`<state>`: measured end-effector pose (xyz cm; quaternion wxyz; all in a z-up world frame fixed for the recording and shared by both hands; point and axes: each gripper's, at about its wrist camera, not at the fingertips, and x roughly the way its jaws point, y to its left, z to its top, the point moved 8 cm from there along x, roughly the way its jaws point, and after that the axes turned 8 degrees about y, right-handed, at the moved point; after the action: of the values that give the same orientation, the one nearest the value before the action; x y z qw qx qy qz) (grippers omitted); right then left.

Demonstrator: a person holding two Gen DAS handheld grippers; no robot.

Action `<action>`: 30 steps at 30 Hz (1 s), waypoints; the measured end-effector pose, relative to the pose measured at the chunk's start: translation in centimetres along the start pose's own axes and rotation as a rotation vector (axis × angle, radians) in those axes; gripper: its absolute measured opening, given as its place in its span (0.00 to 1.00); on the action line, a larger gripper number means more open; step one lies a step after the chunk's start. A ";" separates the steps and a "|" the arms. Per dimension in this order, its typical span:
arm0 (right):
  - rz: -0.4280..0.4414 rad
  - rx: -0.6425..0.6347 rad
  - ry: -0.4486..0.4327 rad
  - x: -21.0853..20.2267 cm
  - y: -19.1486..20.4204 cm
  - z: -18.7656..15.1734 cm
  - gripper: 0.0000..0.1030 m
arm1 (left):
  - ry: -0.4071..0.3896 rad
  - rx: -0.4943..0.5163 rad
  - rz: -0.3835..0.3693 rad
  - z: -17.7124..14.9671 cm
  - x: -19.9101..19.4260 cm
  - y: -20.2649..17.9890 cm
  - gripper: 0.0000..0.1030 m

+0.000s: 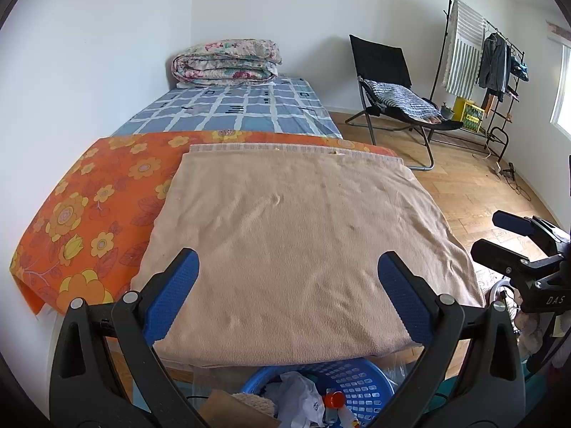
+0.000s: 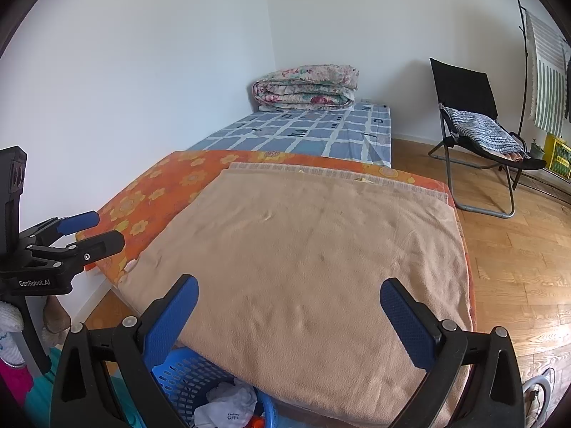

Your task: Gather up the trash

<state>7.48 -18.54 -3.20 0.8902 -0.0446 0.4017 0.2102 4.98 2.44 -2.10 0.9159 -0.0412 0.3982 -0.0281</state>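
A blue plastic basket [image 1: 357, 381] [image 2: 189, 374] sits on the floor under the near edge of the bed. It holds a crumpled white bag [image 1: 299, 399] [image 2: 228, 404], an orange-capped bottle [image 1: 333, 399] and a piece of cardboard [image 1: 228, 410]. A small yellowish scrap [image 1: 334, 152] [image 2: 362, 179] lies at the far hem of the tan blanket [image 1: 303, 232] [image 2: 321, 249]. My left gripper [image 1: 288, 255] [image 2: 103, 230] hovers open above the blanket's near edge, nothing between its fingers. My right gripper [image 2: 289, 281] [image 1: 496, 237] is open and empty beside it.
An orange floral sheet [image 1: 89, 196] lies under the blanket, a blue checked bed [image 1: 242, 107] with a folded quilt [image 1: 226, 60] behind. A black folding chair [image 1: 389, 82], clothes rack [image 1: 481, 53], yellow crate [image 1: 469, 112] and cables [image 1: 510, 174] stand on the wooden floor at right.
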 end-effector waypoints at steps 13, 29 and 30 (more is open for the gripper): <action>0.004 0.012 0.009 0.2 -0.3 -0.5 1.00 | 0.000 -0.002 -0.001 0.1 0.0 0.0 0.99; 0.005 0.014 0.013 0.3 -0.2 -0.6 1.00 | 0.000 -0.002 0.002 0.2 -0.1 0.0 0.99; 0.005 0.013 0.013 0.4 -0.2 -0.6 1.00 | 0.001 -0.002 0.001 0.2 0.0 0.0 0.99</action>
<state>7.35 -18.79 -3.93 0.8872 -0.0390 0.4092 0.2096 5.11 2.49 -1.91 0.9156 -0.0420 0.3989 -0.0272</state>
